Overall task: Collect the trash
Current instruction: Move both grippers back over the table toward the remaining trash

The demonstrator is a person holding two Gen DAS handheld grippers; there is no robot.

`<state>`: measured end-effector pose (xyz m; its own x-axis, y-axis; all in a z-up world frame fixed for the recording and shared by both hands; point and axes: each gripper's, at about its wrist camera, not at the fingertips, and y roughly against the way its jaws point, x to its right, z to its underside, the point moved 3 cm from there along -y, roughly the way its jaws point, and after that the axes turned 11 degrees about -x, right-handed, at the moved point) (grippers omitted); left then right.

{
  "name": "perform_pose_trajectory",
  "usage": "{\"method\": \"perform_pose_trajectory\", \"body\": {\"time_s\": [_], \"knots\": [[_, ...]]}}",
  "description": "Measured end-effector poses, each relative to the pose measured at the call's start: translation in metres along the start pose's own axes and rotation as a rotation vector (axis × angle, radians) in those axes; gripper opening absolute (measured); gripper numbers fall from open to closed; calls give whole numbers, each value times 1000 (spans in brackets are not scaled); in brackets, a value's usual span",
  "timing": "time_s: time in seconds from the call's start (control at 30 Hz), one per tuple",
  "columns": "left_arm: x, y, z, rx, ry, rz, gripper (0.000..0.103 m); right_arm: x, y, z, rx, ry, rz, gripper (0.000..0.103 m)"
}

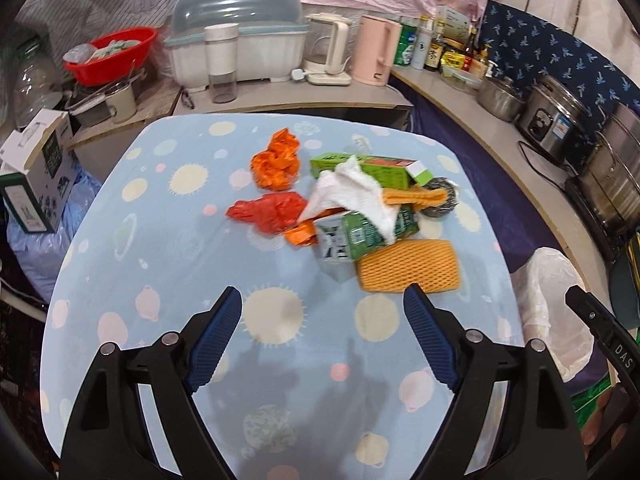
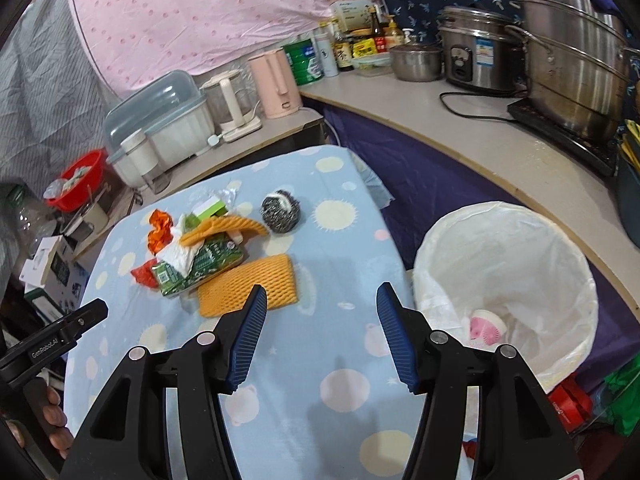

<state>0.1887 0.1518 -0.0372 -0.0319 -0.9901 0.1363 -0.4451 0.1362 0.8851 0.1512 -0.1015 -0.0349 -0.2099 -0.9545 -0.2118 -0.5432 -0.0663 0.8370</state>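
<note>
A trash pile lies on the blue patterned table (image 1: 160, 240): an orange foam net (image 1: 408, 266), a green carton (image 1: 368, 234), a white tissue (image 1: 348, 188), a red plastic bag (image 1: 268, 210), an orange crumpled wrapper (image 1: 276, 164), a green box (image 1: 368, 168) and a steel scourer (image 1: 442, 196). My left gripper (image 1: 322, 300) is open and empty, just short of the pile. My right gripper (image 2: 322, 298) is open and empty over the table's right part, near the foam net (image 2: 248, 284). A white-lined bin (image 2: 508, 272) beside the table holds a pink-white item (image 2: 486, 326).
Behind the table a counter carries a dish box (image 1: 236, 40), kettles (image 1: 376, 50), bottles, pots (image 2: 572, 60) and a rice cooker (image 2: 476, 50). A red basin (image 1: 110, 54) and boxes (image 1: 36, 172) stand at the left. The bin also shows in the left wrist view (image 1: 556, 308).
</note>
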Motion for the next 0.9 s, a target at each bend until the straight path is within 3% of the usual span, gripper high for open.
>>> {"method": "perform_pose_trajectory", "body": {"time_s": [0.37, 0.53, 0.9], "knots": [[-36, -31, -2, -59, 59, -15, 79, -30, -57, -5, -81, 34, -36, 56], [-42, -41, -8, -67, 63, -11, 84, -40, -88, -12, -114, 33, -48, 58], [-46, -63, -26, -96, 80, 5, 84, -53, -151, -26, -182, 38, -20, 61]]}}
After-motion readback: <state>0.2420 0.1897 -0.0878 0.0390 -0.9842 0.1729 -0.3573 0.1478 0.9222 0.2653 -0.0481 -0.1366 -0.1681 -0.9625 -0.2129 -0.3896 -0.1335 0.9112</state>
